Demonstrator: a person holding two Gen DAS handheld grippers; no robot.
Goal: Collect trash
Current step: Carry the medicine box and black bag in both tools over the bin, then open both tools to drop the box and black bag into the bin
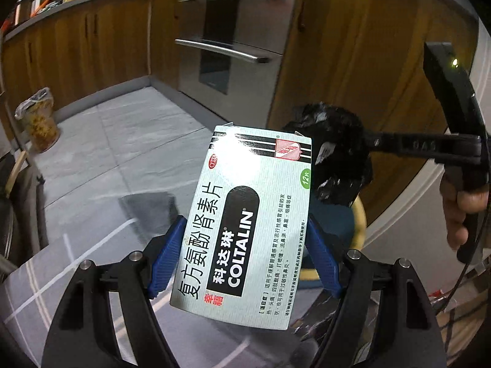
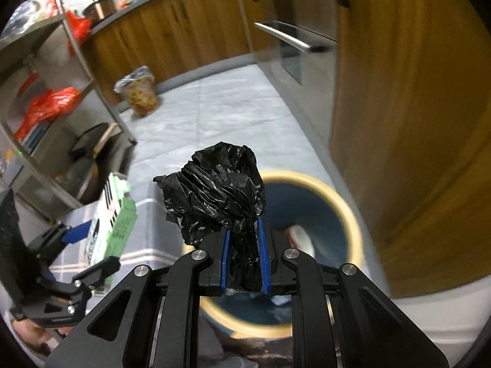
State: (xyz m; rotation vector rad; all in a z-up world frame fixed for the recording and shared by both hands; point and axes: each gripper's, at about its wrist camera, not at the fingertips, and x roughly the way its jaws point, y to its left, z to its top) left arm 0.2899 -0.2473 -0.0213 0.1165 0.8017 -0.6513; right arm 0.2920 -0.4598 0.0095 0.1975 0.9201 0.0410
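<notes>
The medicine box (image 1: 245, 227) is pale green and white, printed with "COLTALIN", the Chinese characters 科达琳 and 复方氨酚肾素片, a red "OTC" mark and a green "12" tab near its top corner. It is pinched by its long sides between the blue pads of the left tongs (image 1: 245, 254), held up in the air above the floor, with the jaws spread only as wide as the box. Just beside it to the right, the right tongs (image 2: 244, 257) are pressed close on a crumpled black plastic bag (image 2: 214, 193), which bulges out above the pads. Below both sits a round bin (image 2: 343, 202) with a yellow rim and blue inside, with something white in it. The grey tiled floor (image 1: 129, 141) stretches behind to wooden cabinets (image 1: 92, 36) and a steel oven (image 1: 233, 30), and a patterned waste basket with a clear liner (image 2: 139, 92) stands well apart by the cabinets.
</notes>
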